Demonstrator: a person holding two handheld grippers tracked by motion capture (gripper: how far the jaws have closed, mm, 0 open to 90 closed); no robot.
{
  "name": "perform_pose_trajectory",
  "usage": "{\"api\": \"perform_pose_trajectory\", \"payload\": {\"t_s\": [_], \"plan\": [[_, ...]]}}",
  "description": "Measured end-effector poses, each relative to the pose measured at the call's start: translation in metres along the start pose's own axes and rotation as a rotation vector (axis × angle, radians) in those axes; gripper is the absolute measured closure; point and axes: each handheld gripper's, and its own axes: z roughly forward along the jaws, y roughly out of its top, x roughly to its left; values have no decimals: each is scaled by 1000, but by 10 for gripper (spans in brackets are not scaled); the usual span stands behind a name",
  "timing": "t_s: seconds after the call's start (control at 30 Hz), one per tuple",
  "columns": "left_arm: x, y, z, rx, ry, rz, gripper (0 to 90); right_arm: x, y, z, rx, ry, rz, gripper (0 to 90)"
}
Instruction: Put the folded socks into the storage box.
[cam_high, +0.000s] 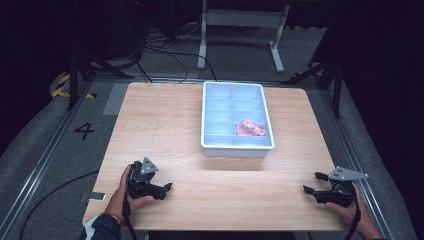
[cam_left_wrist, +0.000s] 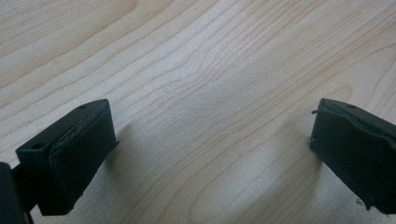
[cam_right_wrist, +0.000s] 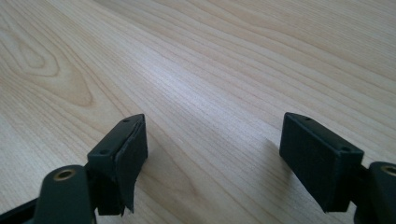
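Wooden table (cam_high: 165, 125) carries a blue tray (cam_high: 237, 144) holding a pink lump (cam_high: 249, 128); left gripper (cam_high: 167, 189) and right gripper (cam_high: 314, 183) rest released, empty.

The table (cam_high: 165, 125) has a light wood-grain top with rounded corners and stands on a grey floor. A pale blue tray (cam_high: 207, 120), split into compartments, sits directly on it at the far middle, slightly right of centre. A pink crumpled item (cam_high: 250, 128) lies in one of the tray's right-hand compartments, toward the near end. The left gripper (cam_high: 167, 188) and the right gripper (cam_high: 311, 184) are low over the near edge, one toward each corner; contact with the top cannot be told.
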Motion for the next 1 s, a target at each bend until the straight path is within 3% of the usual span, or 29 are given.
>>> {"api": "perform_pose_trajectory", "payload": {"t_s": [1.0], "plan": [[0,2,2,-4,-5,3,4,1,0,0,0,-9,10,236]]}}
